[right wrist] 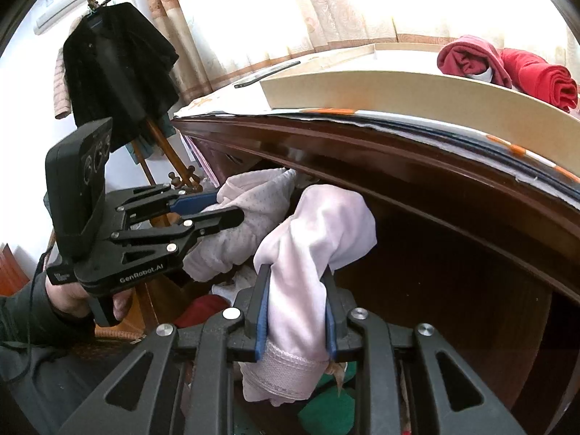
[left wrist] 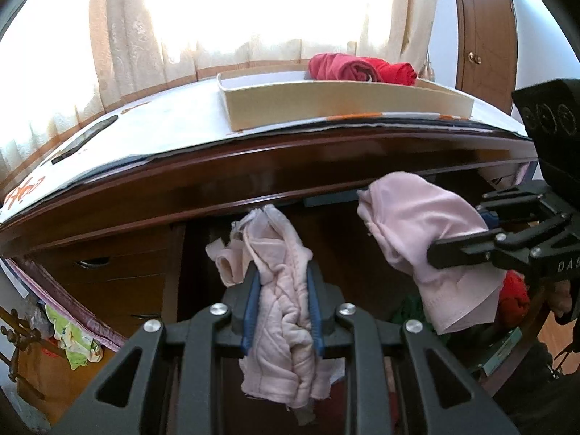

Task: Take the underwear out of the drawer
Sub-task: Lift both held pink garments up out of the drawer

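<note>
Pink underwear point(left wrist: 281, 311) bunched lengthwise between left fingers point(left wrist: 250, 311).

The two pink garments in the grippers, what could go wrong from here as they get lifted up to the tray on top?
1. Both grippers sit below the dresser's overhanging wooden edge; lifting straight up could catch cloth or fingers on it.
2. The left gripper clamps a bunched pink garment with loose ends hanging, which may snag on the drawer.
3. The tray already holds red rolled clothes; the right gripper's pale pink garment could land on them.
</note>
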The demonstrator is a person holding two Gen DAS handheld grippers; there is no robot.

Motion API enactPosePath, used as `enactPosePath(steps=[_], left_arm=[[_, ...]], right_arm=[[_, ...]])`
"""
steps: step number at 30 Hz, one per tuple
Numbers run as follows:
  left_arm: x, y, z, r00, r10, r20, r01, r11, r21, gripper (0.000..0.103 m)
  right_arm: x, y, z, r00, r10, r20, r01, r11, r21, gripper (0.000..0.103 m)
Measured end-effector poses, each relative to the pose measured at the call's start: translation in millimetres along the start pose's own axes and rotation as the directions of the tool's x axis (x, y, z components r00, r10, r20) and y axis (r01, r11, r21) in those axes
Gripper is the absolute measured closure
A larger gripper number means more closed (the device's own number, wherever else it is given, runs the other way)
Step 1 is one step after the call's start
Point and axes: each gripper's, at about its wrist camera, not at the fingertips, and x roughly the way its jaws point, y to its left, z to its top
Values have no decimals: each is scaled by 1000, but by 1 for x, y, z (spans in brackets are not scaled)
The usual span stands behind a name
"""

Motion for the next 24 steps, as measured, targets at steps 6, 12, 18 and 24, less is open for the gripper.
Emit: enactPosePath(steps=[6, 12, 18, 24], left_arm=[[-5, 1, -1, 999, 4, 37, -4, 1000, -9, 81], [-12, -5, -3, 998, 9, 54, -9, 1000, 0, 81], [-20, -10, -6, 997, 20, 74, -21, 1000, 10, 81], [-28, -14, -11, 994, 28, 103, -30, 999, 14, 81]], right_arm=[[-3, 0, -1, 1000, 2, 13, -1, 1000, -10, 77], [-4, -1, 0, 1000, 9, 20, -9, 1000, -14, 77], [-8, -1, 0, 999, 15, 37, -14, 999, -30, 77], [-10, -1, -2, 999, 17, 48, -15, 999, -43, 77]])
